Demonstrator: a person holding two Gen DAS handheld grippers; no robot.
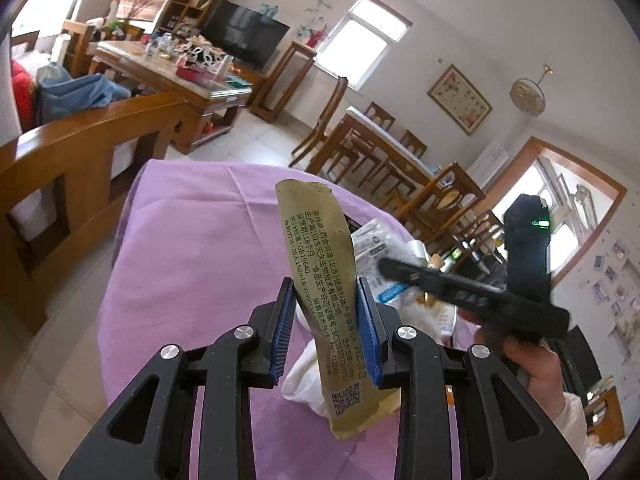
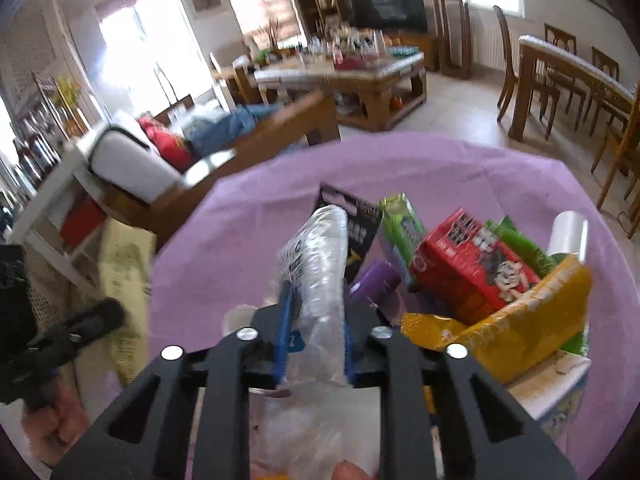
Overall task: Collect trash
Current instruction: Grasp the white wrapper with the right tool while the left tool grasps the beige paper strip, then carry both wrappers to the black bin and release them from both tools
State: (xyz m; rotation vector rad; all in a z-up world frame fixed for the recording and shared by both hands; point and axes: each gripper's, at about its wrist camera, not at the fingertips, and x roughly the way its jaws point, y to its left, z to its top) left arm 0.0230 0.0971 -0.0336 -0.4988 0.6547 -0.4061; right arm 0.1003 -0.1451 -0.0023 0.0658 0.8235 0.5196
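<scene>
Right now, in the left wrist view, the left claw (image 1: 328, 312) is closed on a long olive-gold foil sachet with printed text (image 1: 320, 276), held upright at frame centre above the purple-clothed table (image 1: 192, 248). At right, a hand (image 1: 532, 364) holds the other black tool.

From the right wrist view, the right claw (image 2: 314, 320) pinches a crinkled clear plastic wrapper (image 2: 320, 272) at centre. Right of it lies a heap of trash: red carton (image 2: 468, 264), yellow bag (image 2: 520, 324), green packets (image 2: 400, 224).
</scene>
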